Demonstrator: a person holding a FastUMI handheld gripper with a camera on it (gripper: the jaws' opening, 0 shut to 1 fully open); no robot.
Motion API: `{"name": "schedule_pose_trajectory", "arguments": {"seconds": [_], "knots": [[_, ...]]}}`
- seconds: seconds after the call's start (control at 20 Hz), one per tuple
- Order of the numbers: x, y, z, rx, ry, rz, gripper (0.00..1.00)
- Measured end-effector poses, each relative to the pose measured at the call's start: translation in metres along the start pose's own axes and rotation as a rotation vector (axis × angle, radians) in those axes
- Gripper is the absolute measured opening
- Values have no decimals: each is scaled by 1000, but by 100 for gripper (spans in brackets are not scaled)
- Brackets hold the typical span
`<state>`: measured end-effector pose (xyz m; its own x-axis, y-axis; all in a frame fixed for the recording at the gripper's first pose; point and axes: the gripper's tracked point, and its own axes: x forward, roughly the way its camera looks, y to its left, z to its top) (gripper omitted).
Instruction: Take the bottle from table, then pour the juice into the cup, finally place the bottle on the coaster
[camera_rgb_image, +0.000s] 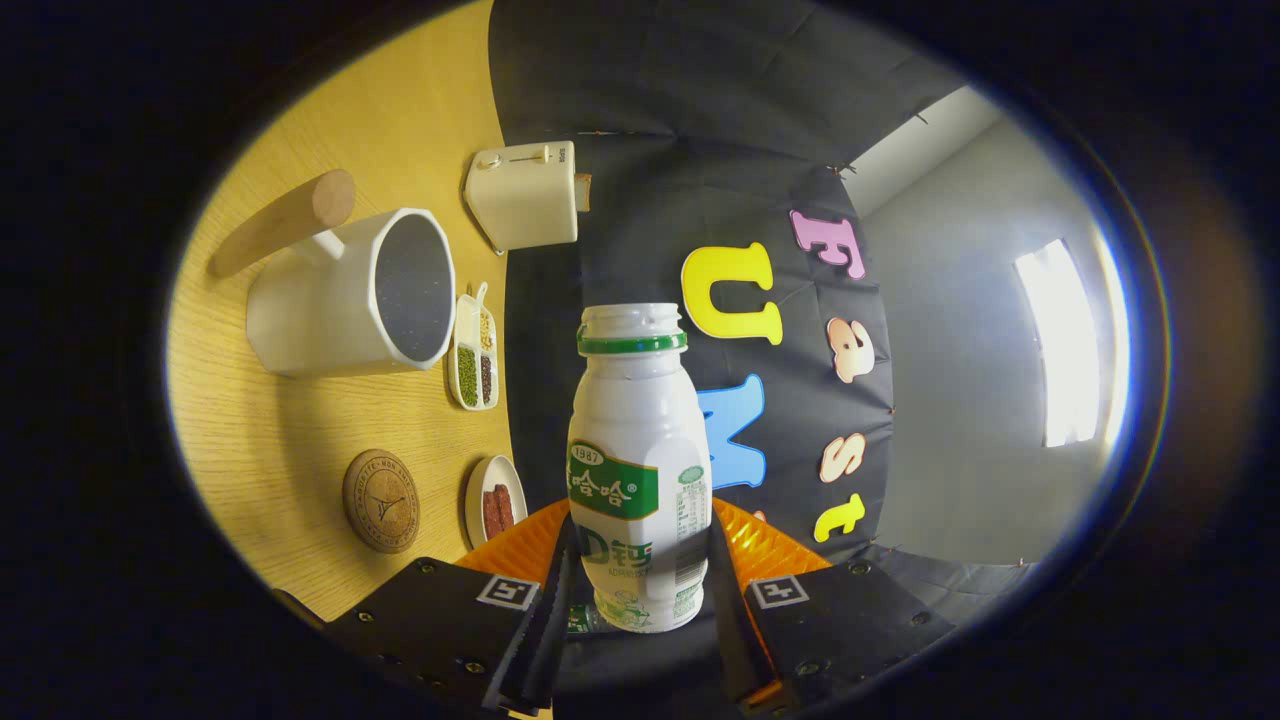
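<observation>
With the uncapped bottle (638, 470) pinched between both fingers of the gripper (638, 590) and tilted, pouring into the cup (350, 295) and placement on the coaster (381, 500) apparently remain.

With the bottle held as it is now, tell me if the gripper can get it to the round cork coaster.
Probably yes. The gripper is shut on the white plastic bottle, and the round cork coaster lies bare on the wooden table, with open table between it and the white cup.

Readable "1987" on the green label of the bottle (640, 470), centre of the frame; Chinese characters beneath it; coaster (381, 501) lettering too small to read.
</observation>
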<state>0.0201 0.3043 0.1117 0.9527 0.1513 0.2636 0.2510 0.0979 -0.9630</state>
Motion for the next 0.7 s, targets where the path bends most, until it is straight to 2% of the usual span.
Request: {"name": "schedule_pose_trajectory", "arguments": {"seconds": [0.7], "knots": [[6, -1, 12, -119, -30, -9, 62]]}}
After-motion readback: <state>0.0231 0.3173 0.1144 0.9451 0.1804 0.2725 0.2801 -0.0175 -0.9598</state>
